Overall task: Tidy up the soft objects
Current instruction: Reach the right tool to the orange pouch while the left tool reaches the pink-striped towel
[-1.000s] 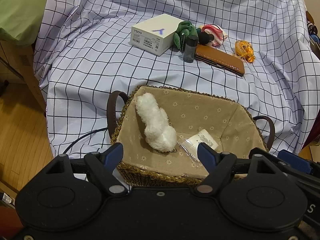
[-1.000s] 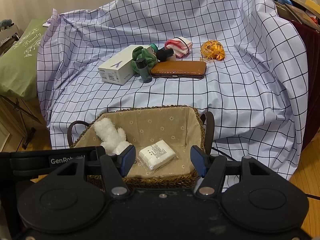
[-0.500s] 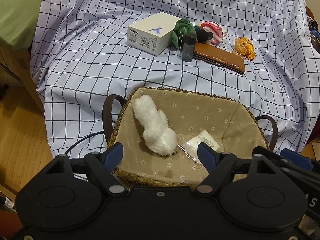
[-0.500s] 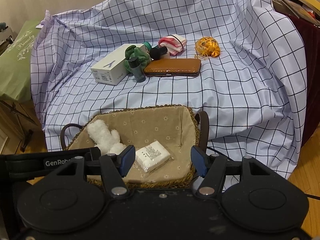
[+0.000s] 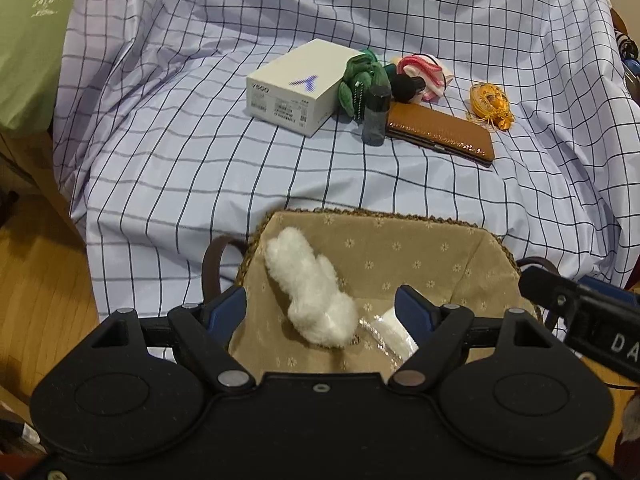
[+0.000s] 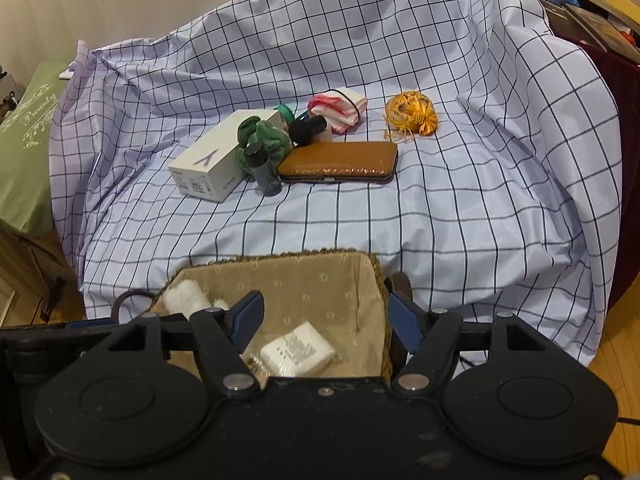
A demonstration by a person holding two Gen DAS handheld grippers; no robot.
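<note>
A woven basket (image 5: 492,236) (image 6: 376,264) with a beige flowered lining sits at the near edge of the checked cloth. Inside it lie a white fluffy toy (image 5: 312,292) (image 6: 186,298) and a white packet in clear wrap (image 6: 298,354) (image 5: 394,330). My left gripper (image 5: 322,312) hangs open above the basket with nothing between its fingers. My right gripper (image 6: 326,318) hovers over the basket too, its jaws opening and empty. Further back lie a green plush toy (image 5: 358,78) (image 6: 264,136), a pink-and-white folded cloth (image 5: 422,74) (image 6: 340,106) and an orange knotted charm (image 5: 490,102) (image 6: 412,114).
A white box (image 5: 300,86) (image 6: 218,162), a dark small bottle (image 5: 376,112) (image 6: 264,170), a black round-headed object (image 6: 306,130) and a brown leather case (image 5: 440,134) (image 6: 340,162) lie among the soft things. A green cushion (image 5: 28,40) is at left, wooden floor below.
Both views have shifted so the basket sits lower and the far objects look nearer. The right gripper's fingers stand wider apart than before. The left gripper's opening is unchanged.
</note>
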